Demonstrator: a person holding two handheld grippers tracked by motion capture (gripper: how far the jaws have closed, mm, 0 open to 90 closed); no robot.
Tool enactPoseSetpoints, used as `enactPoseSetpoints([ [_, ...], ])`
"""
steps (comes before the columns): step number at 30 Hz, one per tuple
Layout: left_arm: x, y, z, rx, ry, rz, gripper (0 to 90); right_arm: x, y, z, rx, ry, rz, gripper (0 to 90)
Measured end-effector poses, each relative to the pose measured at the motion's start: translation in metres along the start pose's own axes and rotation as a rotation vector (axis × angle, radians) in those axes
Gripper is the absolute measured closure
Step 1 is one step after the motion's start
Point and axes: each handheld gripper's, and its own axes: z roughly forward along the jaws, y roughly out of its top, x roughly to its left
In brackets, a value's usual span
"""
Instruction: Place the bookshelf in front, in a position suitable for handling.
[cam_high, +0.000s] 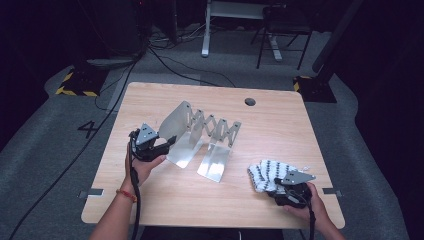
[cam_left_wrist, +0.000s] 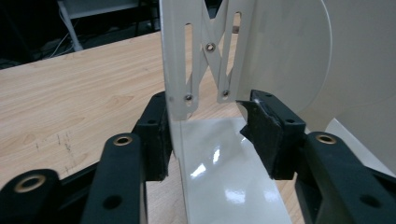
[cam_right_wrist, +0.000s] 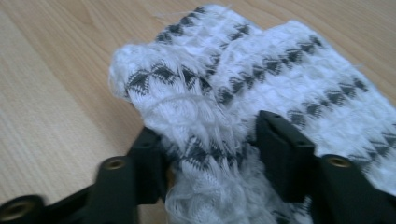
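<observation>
A folding metal rack (cam_high: 205, 131) with scissor links stands in the middle of the wooden table (cam_high: 150, 200). My left gripper (cam_high: 167, 142) is at its left end. In the left gripper view the jaws (cam_left_wrist: 208, 121) straddle the rack's slotted upright (cam_left_wrist: 180, 70) and glossy base, with a pad against each edge. A fluffy white sock with dark zigzag bands (cam_high: 267, 172) lies at the table's front right. My right gripper (cam_high: 277, 186) is on its near edge. In the right gripper view the sock (cam_right_wrist: 280, 70) is bunched between the pads (cam_right_wrist: 210, 140), touching both.
A round cable hole (cam_high: 250, 102) sits in the table near its far edge. Beyond the table are a dark floor with cables, a white desk leg (cam_high: 206, 30) and a black chair (cam_high: 282, 30). Bare wood lies between the rack and the front edge.
</observation>
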Motion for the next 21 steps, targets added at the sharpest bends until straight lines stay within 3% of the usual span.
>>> enactPoseSetpoints([
  [2,0.001,0.0,0.001,-0.002,0.005,0.009,57.7,-0.001,0.0,0.0,-0.001,0.002,0.005,56.6],
  [4,0.002,0.001,0.004,-0.002,-0.009,-0.006,61.5,-0.007,-0.002,-0.001,-0.008,0.001,0.012,67.9],
  [7,0.0,0.002,0.012,0.002,-0.011,-0.002,59.6,-0.012,-0.002,-0.001,-0.017,0.003,0.026,74.7],
  [10,-0.001,0.004,0.017,-0.009,-0.014,0.003,63.1,-0.014,-0.003,-0.001,-0.024,0.006,0.021,77.1],
  [15,-0.002,0.003,0.02,0.0,-0.003,0.016,77.4,-0.016,-0.004,-0.001,-0.027,0.009,0.018,78.8],
  [21,-0.007,0.002,0.019,0.001,-0.038,0.019,78.0,-0.021,-0.006,-0.002,-0.031,0.034,0.038,79.5],
])
